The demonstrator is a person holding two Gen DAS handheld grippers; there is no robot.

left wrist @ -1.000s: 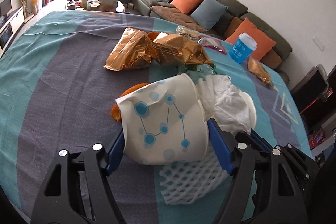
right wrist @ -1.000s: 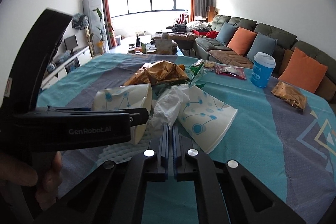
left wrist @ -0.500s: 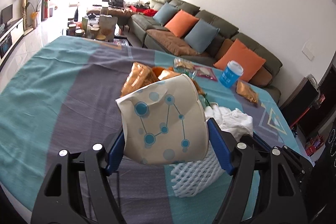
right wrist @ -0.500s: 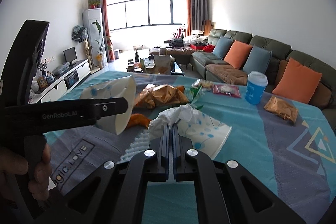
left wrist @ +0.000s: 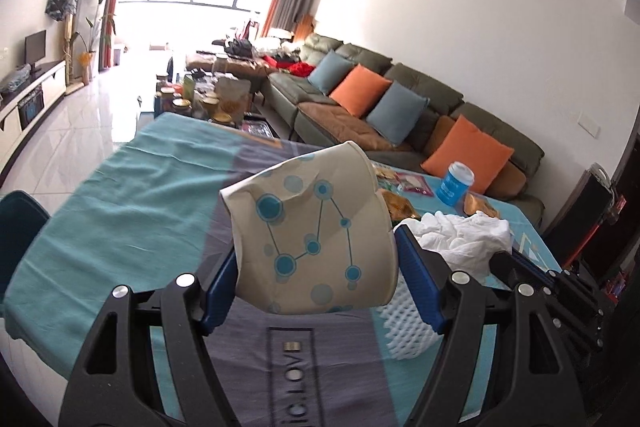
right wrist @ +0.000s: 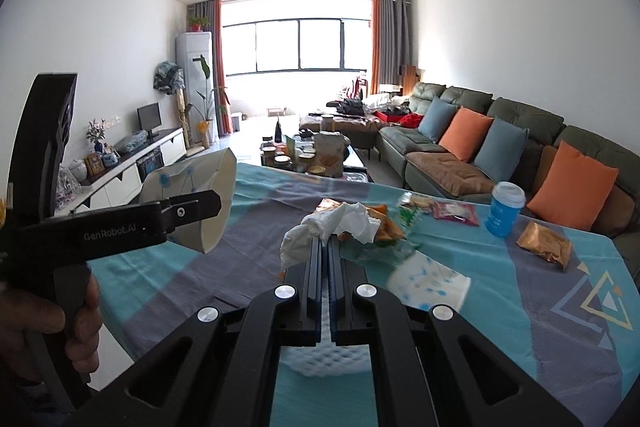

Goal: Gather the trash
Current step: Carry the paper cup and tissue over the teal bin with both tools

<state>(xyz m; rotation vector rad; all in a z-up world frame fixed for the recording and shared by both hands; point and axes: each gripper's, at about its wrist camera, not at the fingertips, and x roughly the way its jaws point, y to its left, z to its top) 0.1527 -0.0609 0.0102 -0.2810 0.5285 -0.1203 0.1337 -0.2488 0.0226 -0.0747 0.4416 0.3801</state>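
My left gripper [left wrist: 316, 267] is shut on a crumpled white paper cup with blue dots [left wrist: 312, 235] and holds it well above the table; the cup also shows in the right wrist view [right wrist: 200, 203]. My right gripper [right wrist: 325, 247] is shut on a white crumpled tissue [right wrist: 336, 223], lifted above the table; the tissue also shows in the left wrist view [left wrist: 464, 239]. A second dotted paper cup [right wrist: 428, 285] lies on its side on the tablecloth. White foam netting [left wrist: 404, 327] lies below the grippers.
The table [right wrist: 560, 347] has a teal and grey cloth. Gold snack wrappers [right wrist: 380, 223], a gold packet [right wrist: 544, 245], a pink packet [right wrist: 456, 213] and a blue lidded cup [right wrist: 505, 207] stand farther back. A sofa with cushions [right wrist: 520, 155] lies to the right. A teal chair [left wrist: 18, 219] stands at left.
Both grippers have risen and pulled back from the table. The left one has lifted the dotted cup; the right one has lifted the tissue out of the second cup.
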